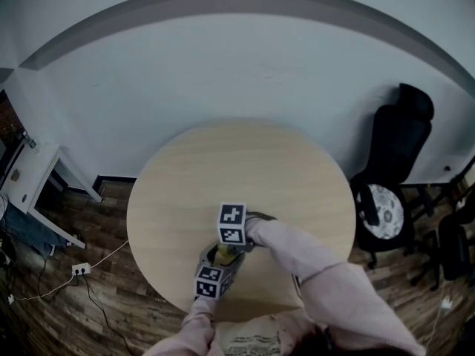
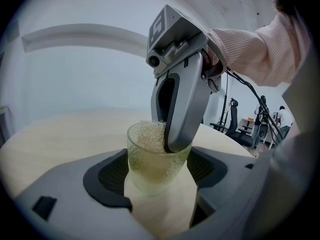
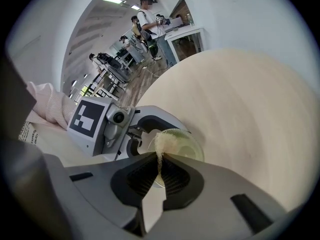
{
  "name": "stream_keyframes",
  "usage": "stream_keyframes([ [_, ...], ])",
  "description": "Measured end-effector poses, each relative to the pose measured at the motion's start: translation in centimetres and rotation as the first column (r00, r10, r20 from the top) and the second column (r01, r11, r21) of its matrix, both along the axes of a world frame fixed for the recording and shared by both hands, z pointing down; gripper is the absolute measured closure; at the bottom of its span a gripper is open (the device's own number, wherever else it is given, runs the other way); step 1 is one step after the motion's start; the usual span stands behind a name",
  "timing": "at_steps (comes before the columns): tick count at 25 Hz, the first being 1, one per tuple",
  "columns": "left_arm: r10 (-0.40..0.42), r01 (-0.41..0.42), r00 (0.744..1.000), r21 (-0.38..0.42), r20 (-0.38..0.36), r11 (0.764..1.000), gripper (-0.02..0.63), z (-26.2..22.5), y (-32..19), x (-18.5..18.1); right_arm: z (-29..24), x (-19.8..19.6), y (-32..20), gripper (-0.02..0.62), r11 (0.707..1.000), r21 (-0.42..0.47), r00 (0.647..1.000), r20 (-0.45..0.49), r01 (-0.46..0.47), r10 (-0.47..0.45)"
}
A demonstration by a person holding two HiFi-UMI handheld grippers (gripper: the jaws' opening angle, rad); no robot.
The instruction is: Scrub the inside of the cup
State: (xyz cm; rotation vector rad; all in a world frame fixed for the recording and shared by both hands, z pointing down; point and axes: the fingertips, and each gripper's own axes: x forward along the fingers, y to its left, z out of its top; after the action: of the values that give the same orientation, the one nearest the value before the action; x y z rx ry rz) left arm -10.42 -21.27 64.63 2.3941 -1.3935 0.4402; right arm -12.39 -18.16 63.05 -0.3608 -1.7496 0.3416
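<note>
The right gripper, pinched shut on a mesh scrubber, reaches inside the cup; the left gripper clamps the cup steady.

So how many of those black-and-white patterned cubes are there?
2. One cube sits atop the right tongs, which pinch a sponge in the cup. The other sits on the left tongs holding the cup, lower in the head view. None looks hidden.
</note>
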Motion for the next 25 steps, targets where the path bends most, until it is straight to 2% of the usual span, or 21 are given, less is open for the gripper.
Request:
stream_keyframes([
  [15,-0.013,0.013,1.000,-0.006,0.012,1.000,0.239,0.1,-0.2,-0.1,-0.3,-1.0,0.2,0.571,0.987,-0.089,0.991,-0.018,-0.134,0.133],
  [21,-0.016,0.016,1.000,-0.008,0.021,1.000,0.241,0.2,-0.2,0.0,-0.4,-1.5,0.2,0.571,0.970,-0.132,0.979,-0.023,-0.204,0.203],
  [25,-0.016,0.016,0.999,-0.007,0.029,1.000,0.242,0.1,-0.1,-0.2,-0.7,-1.9,0.1,0.570,0.948,-0.176,0.964,-0.027,-0.266,0.266],
])
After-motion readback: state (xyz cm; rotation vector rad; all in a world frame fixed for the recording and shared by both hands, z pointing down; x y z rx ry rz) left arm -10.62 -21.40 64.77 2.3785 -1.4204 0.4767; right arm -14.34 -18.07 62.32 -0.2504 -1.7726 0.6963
